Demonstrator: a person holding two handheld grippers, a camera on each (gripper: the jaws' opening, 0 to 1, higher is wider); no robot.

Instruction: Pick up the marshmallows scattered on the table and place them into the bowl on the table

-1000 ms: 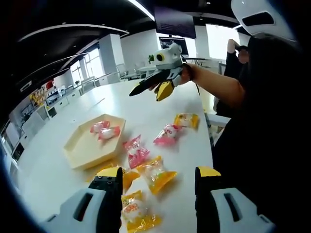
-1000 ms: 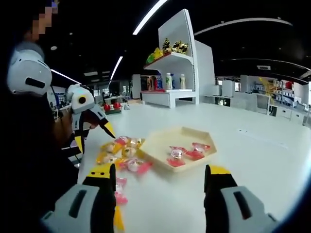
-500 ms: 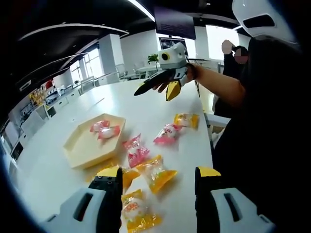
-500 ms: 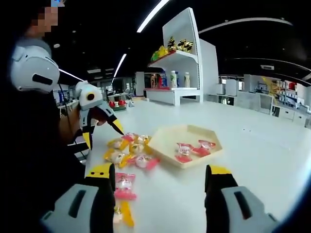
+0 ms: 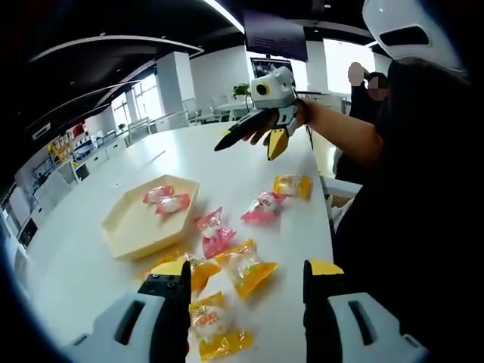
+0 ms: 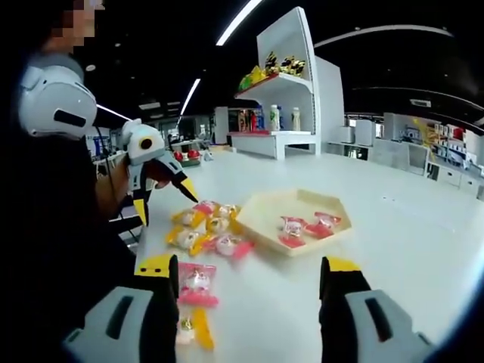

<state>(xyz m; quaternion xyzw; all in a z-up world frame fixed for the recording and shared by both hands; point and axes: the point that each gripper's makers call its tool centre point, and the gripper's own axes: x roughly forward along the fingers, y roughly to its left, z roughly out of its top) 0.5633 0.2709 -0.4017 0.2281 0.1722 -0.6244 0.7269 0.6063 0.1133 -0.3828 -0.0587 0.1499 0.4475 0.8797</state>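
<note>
While both tools, left [image 5: 246,291] and right [image 6: 249,283], hover with jaws apart and empty, two marshmallows [image 5: 165,200] lie in the bowl [image 5: 125,231]; six more [image 5: 243,266] lie on the bench [image 5: 83,280] beside it.

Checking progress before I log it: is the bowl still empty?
No: in the left gripper view the bowl already holds two pink-wrapped marshmallows, and more lie on the table.

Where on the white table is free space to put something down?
Bare white table lies beyond the beige hexagonal bowl, away from the person. The strip between bowl and table edge is crowded with pink and yellow wrapped marshmallows.
</note>
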